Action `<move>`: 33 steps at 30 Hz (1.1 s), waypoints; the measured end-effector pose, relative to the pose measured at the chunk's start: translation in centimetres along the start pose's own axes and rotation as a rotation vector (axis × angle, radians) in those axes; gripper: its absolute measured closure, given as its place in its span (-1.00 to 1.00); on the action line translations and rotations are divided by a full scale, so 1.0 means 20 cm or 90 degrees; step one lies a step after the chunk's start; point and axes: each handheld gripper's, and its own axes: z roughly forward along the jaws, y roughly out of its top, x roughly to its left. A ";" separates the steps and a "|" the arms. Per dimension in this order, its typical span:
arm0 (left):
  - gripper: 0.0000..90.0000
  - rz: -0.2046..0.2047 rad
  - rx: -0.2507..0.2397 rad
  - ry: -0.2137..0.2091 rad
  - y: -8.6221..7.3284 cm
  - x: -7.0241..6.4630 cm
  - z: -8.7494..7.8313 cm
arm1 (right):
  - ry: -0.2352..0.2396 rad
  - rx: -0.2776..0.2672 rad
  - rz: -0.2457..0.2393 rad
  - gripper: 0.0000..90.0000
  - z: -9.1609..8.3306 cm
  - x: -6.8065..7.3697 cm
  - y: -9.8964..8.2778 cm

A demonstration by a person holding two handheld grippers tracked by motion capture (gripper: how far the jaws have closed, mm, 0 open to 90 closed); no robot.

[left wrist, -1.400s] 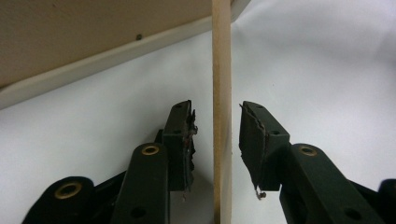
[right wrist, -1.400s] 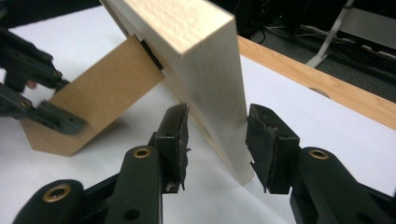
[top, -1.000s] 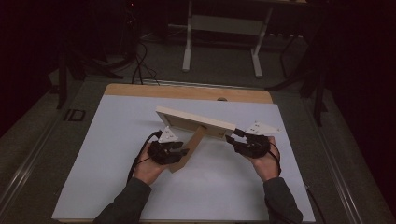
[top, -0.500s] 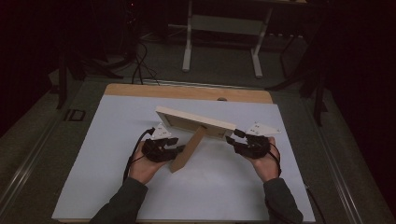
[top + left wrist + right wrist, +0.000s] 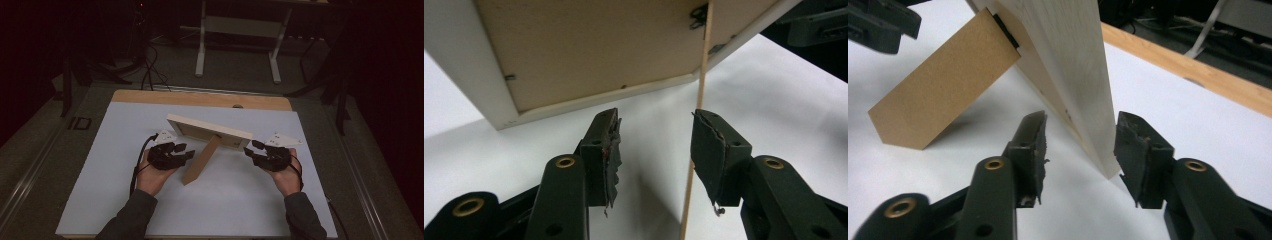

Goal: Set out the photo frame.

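Frame [image 5: 210, 131] stands near the middle of the white surface [image 5: 100, 200], its back toward the person, propped on its brown stand [image 5: 201, 161], which slants down to the surface between the two hands.

Left gripper [image 5: 187, 154] sits just beside the stand; in its own view the jaws have just been opening, and they are well apart with bare surface between them. The thin edge of the stand [image 5: 698, 150] runs right at the inner face of one jaw, and I cannot tell whether it touches. Right gripper [image 5: 251, 149] is at the frame's right end; its jaws have just been closing a little, and the frame's end edge [image 5: 1088, 90] stands in the gap with room on both sides, not pressed.

Risks, as I judge them:
- The stand alone keeps the frame up, so a nudge from the left jaw as that hand backs off could fold or swing it, and the frame would fall flat.
- If the right jaws shut off-centre on the end edge, or drag sideways, the frame could twist on the smooth surface and walk off its footing.
- Either trailing cable could snag the stand's foot.
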 end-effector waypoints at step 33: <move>0.91 -0.015 -0.030 0.105 0.15 0.12 -0.01 | -0.063 -0.008 0.089 1.00 0.05 -0.13 0.00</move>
